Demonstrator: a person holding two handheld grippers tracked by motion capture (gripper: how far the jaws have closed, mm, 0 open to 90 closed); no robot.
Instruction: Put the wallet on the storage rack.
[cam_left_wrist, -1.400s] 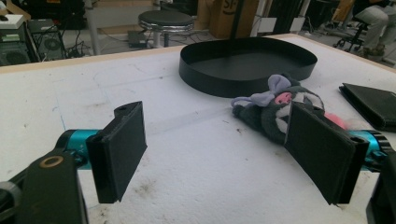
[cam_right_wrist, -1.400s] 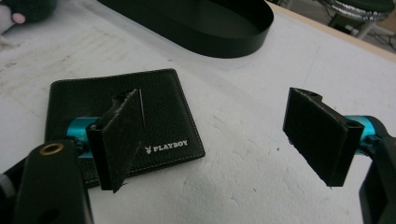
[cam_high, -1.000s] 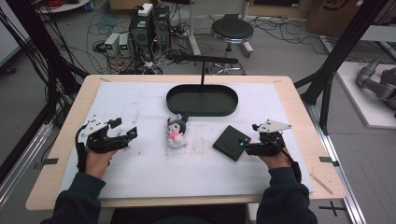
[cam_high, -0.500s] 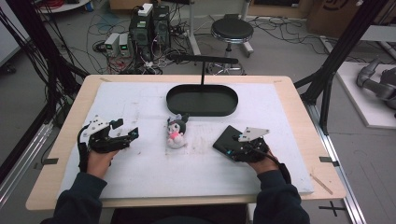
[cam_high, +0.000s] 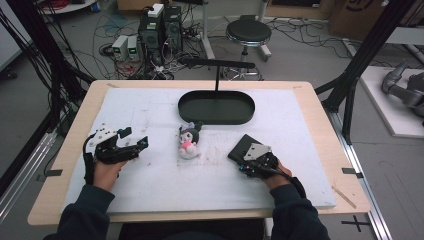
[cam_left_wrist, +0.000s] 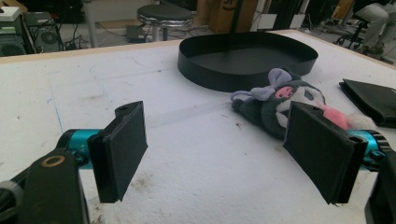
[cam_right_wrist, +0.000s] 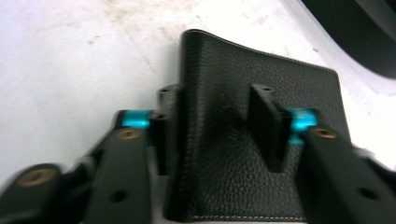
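1. Centrally, a plush toy (cam_high: 188, 141) is lying on the white worktop (cam_high: 150, 190), just before the black oval tray (cam_high: 216, 107).
2. The left gripper (cam_high: 133, 140), spread, is hovering near the left edge.
3. The right gripper (cam_high: 246, 161), having moved leftward, is straddling the black leather wallet's (cam_right_wrist: 261, 93) edge, not yet pinching.

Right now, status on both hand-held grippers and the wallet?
Left hand-held gripper open, empty, beside plush toy. Right hand-held gripper straddling black wallet edge, grip unconfirmed. Oval tray beyond; path unobstructed.

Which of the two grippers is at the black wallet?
The right gripper: its jaws straddle one edge of the black wallet. The left gripper is open over bare table, short of the plush toy.
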